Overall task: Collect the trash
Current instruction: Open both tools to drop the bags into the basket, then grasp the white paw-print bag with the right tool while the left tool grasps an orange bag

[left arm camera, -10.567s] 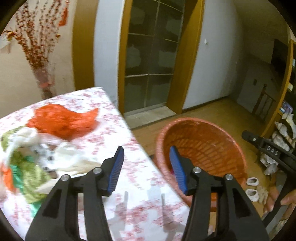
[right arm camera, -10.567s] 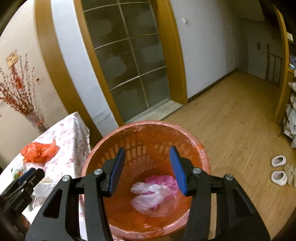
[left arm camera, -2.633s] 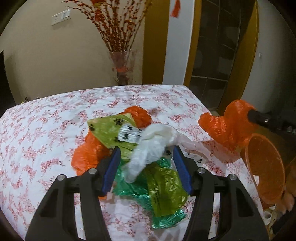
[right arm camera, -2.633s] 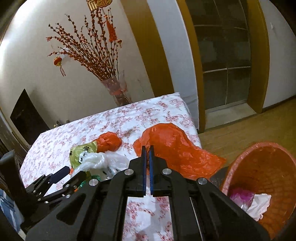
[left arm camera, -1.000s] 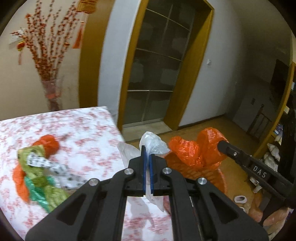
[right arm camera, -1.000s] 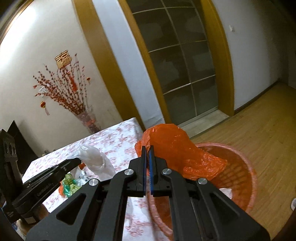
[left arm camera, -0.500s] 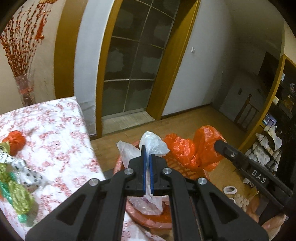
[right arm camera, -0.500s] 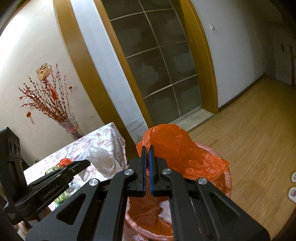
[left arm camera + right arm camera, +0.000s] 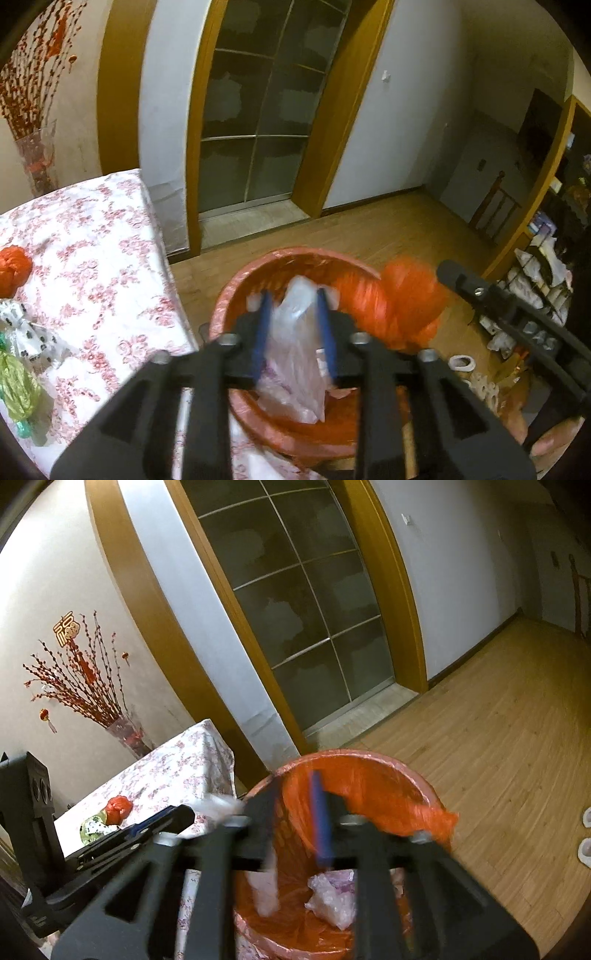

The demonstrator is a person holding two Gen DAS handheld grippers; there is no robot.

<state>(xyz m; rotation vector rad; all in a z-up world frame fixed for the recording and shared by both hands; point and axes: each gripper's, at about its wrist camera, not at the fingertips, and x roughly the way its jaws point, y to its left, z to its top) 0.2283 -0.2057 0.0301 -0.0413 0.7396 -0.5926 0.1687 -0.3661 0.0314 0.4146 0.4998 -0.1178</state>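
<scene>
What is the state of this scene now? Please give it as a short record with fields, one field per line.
left gripper: jaws just opening, clear plastic bag between them, over the basket
right gripper: jaws just opening, orange plastic bag at them, over the basket
orange basket: on the floor beside the table, trash already inside
table: floral cloth; a small orange bag and green bags still lie on it

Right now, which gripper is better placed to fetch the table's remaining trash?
Left. Both grippers have just been opening over the orange basket: clear plastic bag between the left gripper's jaws, orange plastic bag between the right gripper's. The left gripper is beside the floral-cloth table.
</scene>
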